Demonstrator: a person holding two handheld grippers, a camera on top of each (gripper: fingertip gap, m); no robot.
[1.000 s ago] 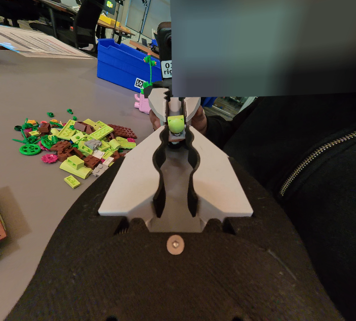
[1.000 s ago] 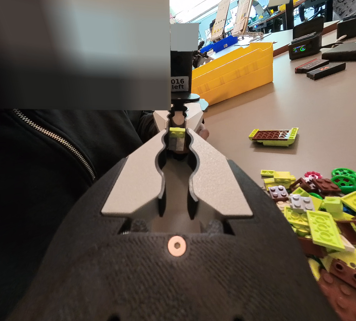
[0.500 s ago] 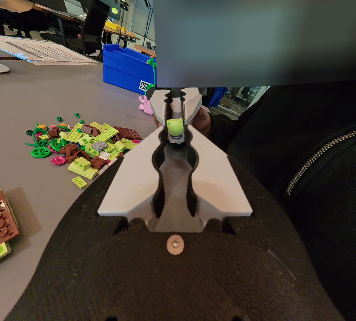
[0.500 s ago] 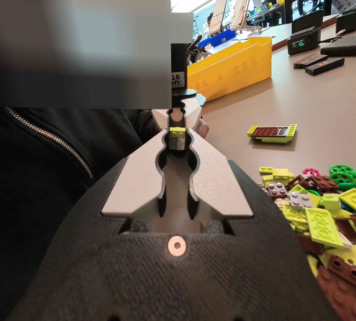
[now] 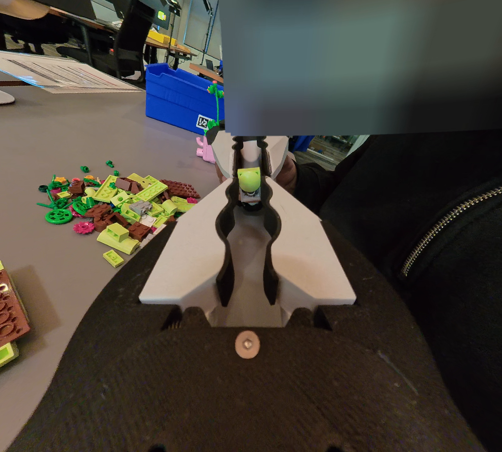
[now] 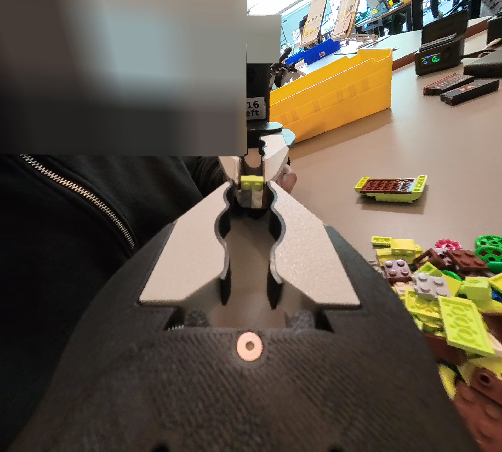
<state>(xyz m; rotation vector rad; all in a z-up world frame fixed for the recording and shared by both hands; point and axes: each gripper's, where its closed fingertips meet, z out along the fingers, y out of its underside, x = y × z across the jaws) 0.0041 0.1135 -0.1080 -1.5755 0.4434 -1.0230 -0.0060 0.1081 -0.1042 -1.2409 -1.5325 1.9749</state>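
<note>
Both grippers, left gripper [image 5: 248, 189] and right gripper [image 6: 251, 194], stay clamped tip to tip on one small brick assembly [image 5: 249, 185], held above the worktop [image 5: 81, 137] as before; the loose brick pile [image 5: 119, 205] has drifted slightly relative to the assembly.

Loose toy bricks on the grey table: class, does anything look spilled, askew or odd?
The loose toy bricks lie in a jumbled heap on the grey table, some tilted across others. A brown-and-lime plate assembly sits apart from the heap. Nothing looks damaged.
</note>
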